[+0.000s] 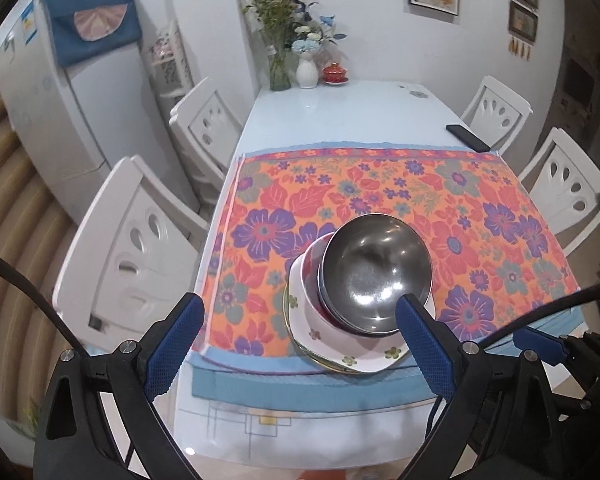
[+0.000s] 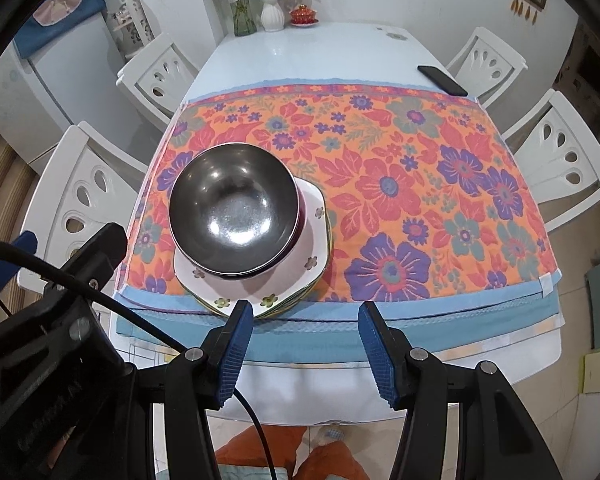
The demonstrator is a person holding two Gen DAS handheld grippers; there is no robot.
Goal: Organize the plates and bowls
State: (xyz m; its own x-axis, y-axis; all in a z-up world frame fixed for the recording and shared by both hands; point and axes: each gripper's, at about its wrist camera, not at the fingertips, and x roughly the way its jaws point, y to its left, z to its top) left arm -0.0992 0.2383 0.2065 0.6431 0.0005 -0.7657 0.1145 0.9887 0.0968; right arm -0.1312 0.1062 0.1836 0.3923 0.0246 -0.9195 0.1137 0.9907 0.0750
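A steel bowl (image 1: 376,270) sits on top of a stack: other bowls under it, then white flowered plates (image 1: 332,344). The stack stands on the floral cloth near the table's front edge. It also shows in the right wrist view, steel bowl (image 2: 234,208) on the plates (image 2: 260,284). My left gripper (image 1: 300,312) is open and empty, above and just in front of the stack. My right gripper (image 2: 306,320) is open and empty, to the right of the stack above the table's front edge.
A black phone (image 1: 468,137) lies at the table's right edge beyond the floral cloth (image 1: 480,200). Vases with flowers (image 1: 306,68) and a red lidded cup (image 1: 334,73) stand at the far end. White chairs (image 1: 140,248) flank both sides. A fridge (image 1: 60,120) is far left.
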